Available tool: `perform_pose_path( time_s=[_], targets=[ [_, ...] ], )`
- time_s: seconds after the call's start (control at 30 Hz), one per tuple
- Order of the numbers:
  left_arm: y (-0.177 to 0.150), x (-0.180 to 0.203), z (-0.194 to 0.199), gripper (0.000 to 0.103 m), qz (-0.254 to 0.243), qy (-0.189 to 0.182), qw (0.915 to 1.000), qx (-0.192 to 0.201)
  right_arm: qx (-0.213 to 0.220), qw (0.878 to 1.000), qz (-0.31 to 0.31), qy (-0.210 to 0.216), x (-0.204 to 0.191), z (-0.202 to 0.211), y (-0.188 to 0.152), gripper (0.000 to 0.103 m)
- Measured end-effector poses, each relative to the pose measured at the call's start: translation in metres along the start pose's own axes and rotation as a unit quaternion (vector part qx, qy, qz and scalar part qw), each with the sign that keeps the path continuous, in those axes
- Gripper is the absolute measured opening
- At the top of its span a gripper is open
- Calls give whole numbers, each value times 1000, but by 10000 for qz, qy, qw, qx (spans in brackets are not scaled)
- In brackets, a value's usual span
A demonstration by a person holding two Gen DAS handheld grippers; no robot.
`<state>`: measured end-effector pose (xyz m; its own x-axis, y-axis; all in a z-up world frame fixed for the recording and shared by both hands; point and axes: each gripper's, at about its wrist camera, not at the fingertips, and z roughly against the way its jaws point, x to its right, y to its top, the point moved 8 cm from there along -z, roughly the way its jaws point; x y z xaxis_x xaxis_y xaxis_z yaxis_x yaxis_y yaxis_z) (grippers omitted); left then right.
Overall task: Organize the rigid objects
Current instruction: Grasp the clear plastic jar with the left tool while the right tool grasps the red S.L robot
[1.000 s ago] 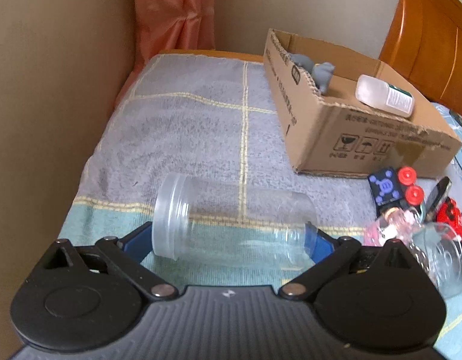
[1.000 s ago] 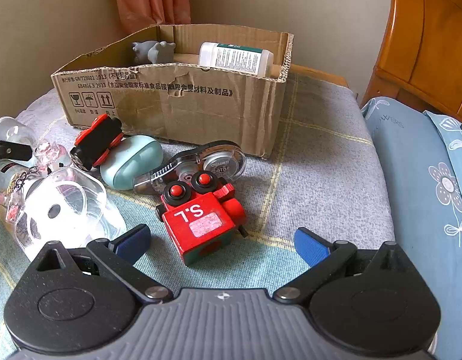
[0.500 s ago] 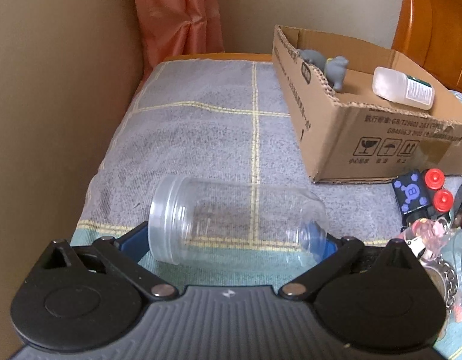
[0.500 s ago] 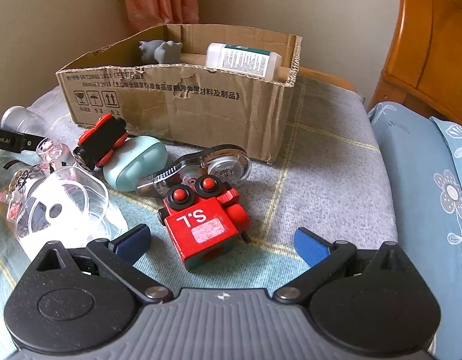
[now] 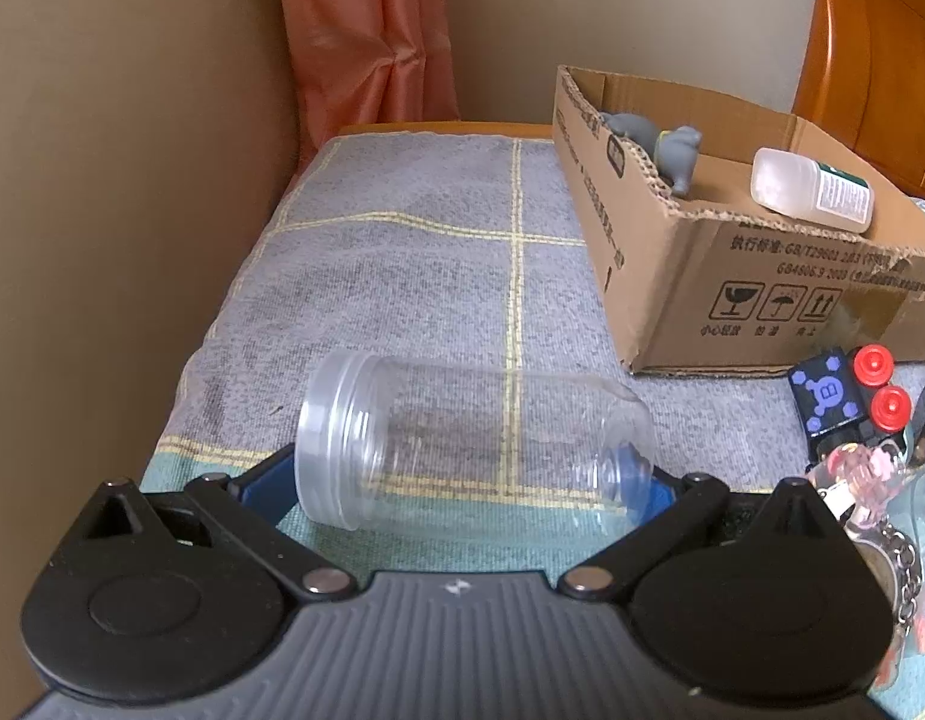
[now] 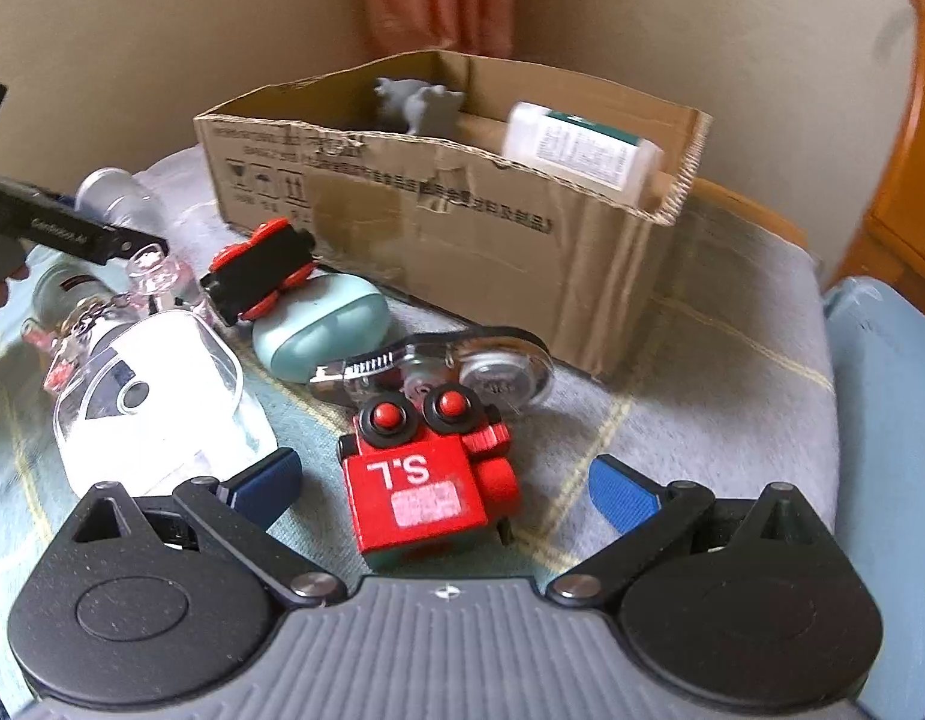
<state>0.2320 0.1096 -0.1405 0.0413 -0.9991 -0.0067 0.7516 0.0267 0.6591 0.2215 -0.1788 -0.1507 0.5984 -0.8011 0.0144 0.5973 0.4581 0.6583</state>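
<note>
A clear plastic jar (image 5: 474, 444) lies sideways across my left gripper (image 5: 465, 483), which is shut on it end to end, a little above the grey checked cloth (image 5: 414, 276). The cardboard box (image 5: 762, 300) stands ahead to the right and holds a grey animal toy (image 5: 672, 150) and a white bottle (image 5: 810, 189). My right gripper (image 6: 444, 480) is open, its blue fingers on either side of a red block toy (image 6: 420, 474) marked S.L, without touching it. The same cardboard box (image 6: 462, 228) stands behind the toy.
Loose items crowd the cloth in front of the box: a black block with red wheels (image 6: 258, 270), a teal case (image 6: 321, 333), a clear tape dispenser (image 6: 462, 360), a clear plastic shell (image 6: 156, 396) and a pink keychain (image 6: 156, 270). A beige wall runs along the left.
My left gripper has risen and turned right with the jar, so the box looks nearer. My right gripper has moved in closer over the red toy.
</note>
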Motion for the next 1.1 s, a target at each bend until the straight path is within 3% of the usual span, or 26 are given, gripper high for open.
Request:
perform_pose_path(
  time_s=[0.33, 0.67, 0.73, 0.8, 1.1],
  targets=[
    [1, 0, -1, 103, 20, 41, 10000, 32, 92, 9989, 367, 292, -6, 2, 0, 102],
    [8, 1, 2, 100, -41, 41, 9999, 84, 94, 9973, 557, 461, -14, 10, 2, 77],
    [10, 1, 3, 93, -85, 22, 9999, 101, 78, 9977, 506, 444, -15, 11, 2, 72],
    [10, 2, 3, 90, -142, -18, 9999, 78, 79, 9981, 472, 389, -13, 12, 3, 61],
    [14, 6, 16, 90, -399, -181, 9990, 93, -35, 9992, 317, 237, -13, 17, 3, 61]
  ],
)
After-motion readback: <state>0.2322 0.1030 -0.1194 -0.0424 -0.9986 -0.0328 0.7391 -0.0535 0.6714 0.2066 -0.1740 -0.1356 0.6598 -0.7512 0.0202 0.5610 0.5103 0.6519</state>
